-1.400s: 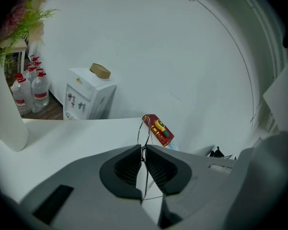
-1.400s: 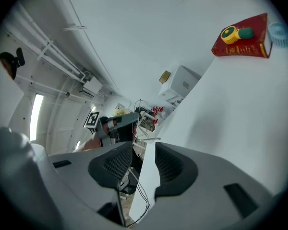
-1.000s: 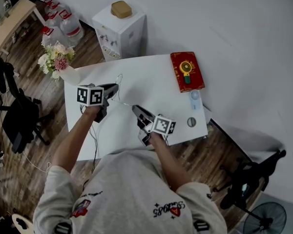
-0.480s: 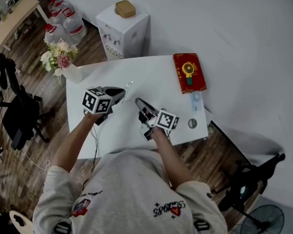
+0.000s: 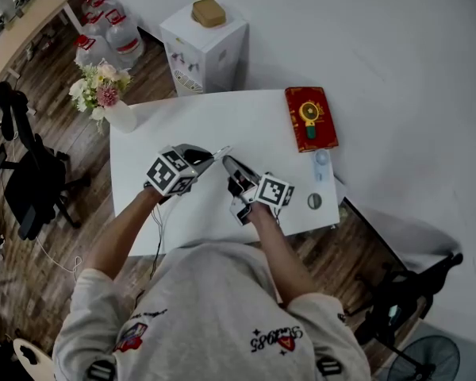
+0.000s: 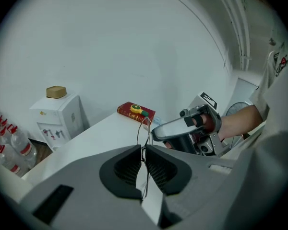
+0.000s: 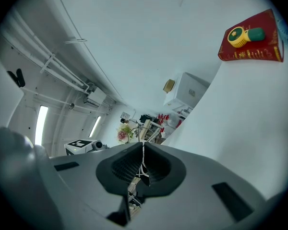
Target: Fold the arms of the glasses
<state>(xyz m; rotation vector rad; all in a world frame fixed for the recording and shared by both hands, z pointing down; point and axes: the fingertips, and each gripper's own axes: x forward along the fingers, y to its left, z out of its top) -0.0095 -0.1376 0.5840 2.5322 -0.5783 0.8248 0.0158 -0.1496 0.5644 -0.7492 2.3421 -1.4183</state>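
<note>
The thin wire-framed glasses (image 5: 222, 152) hang above the white table (image 5: 222, 113), held between both grippers. My left gripper (image 5: 213, 156) is shut on the frame; in the left gripper view the wire (image 6: 144, 133) rises from between its pads (image 6: 134, 164). My right gripper (image 5: 227, 162) faces it tip to tip. Its jaws have just been closing and now pinch a thin wire part of the glasses (image 7: 144, 128). The right gripper (image 6: 187, 131) also shows in the left gripper view, just beyond the lens loop.
A red book (image 5: 311, 117) with a yellow and green item on it lies at the table's far right. A small round object (image 5: 314, 201) and a pale bottle-like item (image 5: 320, 159) sit near the right edge. A flower vase (image 5: 115, 116) stands at the left corner, with a water dispenser (image 5: 205, 42) behind the table.
My left gripper has moved right across the table with the glasses and rolled. It now meets the right gripper, which has closed on the wire and shifted slightly.
</note>
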